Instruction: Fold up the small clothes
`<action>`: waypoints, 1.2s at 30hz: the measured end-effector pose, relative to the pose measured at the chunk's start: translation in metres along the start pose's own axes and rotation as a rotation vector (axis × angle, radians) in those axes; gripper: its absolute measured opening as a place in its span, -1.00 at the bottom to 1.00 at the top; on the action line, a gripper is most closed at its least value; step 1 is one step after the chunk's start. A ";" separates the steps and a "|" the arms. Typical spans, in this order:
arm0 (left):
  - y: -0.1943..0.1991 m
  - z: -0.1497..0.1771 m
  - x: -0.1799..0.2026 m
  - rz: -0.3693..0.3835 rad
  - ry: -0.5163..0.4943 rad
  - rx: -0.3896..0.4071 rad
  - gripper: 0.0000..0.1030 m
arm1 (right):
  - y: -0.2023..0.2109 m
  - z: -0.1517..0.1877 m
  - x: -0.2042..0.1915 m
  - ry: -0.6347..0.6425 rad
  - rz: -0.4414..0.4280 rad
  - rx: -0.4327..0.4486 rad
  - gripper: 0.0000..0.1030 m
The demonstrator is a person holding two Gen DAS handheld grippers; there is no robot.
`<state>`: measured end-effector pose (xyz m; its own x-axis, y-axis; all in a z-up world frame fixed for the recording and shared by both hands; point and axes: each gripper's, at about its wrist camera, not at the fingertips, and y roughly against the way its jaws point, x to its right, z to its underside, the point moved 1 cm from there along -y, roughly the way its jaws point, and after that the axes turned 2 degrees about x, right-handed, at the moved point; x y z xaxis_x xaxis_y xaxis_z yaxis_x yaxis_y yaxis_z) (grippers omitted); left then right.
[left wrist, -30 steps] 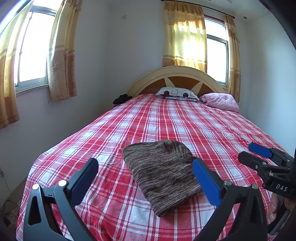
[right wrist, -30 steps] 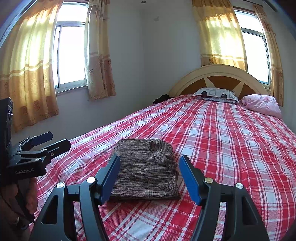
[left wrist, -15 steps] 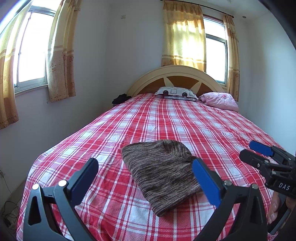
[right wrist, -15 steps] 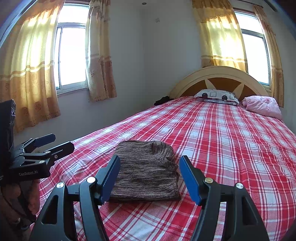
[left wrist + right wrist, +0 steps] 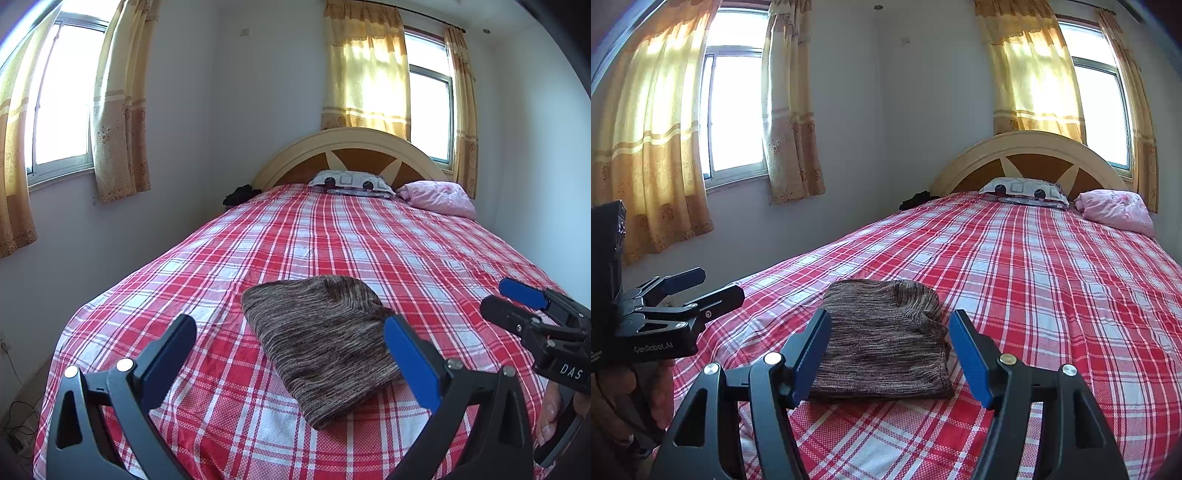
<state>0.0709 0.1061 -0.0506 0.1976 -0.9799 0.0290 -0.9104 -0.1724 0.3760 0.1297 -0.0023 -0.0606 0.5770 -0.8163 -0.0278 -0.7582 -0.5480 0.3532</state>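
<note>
Red-and-white plaid bedspread (image 5: 332,236) covers the whole bed, pulled fairly smooth. At the far end stands a curved cream and brown headboard (image 5: 354,147). Against it lie a patterned pillow (image 5: 351,182) and, to its right, a pink pillow (image 5: 439,197). Yellow curtains (image 5: 365,70) hang at the windows behind and to the left.

Brown marled knit hat (image 5: 321,343) lies flat on the bedspread near the foot of the bed, rounded crown toward the headboard, straight open edge toward the cameras. A soft crease shows near the crown in the right wrist view (image 5: 886,332).

Left gripper (image 5: 291,354): jaws spread wide, nothing between the pads. It hangs above the near edge of the bed. In its own view the hat appears between the two fingers and beyond them; the blue pad of the right-hand finger overlaps the hat's right edge in the picture, but contact cannot be told.

Right gripper (image 5: 890,354): jaws spread, less wide, empty. The hat sits straight ahead, framed between its fingertips, its near edge just beyond them. No pad presses on the fabric.

Each gripper is visible at the edge of the other's view, flanking the hat on either side. A person's hand (image 5: 639,391) grips the left tool's handle.
</note>
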 end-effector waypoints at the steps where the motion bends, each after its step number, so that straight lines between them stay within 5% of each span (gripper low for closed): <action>1: 0.000 0.000 0.000 -0.001 -0.001 -0.001 1.00 | 0.000 0.000 0.000 0.000 0.001 -0.001 0.30; 21: 0.005 -0.008 0.002 0.065 -0.007 0.039 1.00 | 0.008 0.000 -0.001 -0.004 0.003 0.028 0.30; 36: 0.001 -0.005 -0.008 0.029 0.001 0.061 1.00 | 0.005 0.006 -0.005 0.002 -0.007 0.013 0.30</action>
<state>0.0703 0.1141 -0.0454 0.1708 -0.9845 0.0403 -0.9363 -0.1495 0.3177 0.1215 -0.0024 -0.0648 0.5833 -0.8118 -0.0282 -0.7579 -0.5563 0.3408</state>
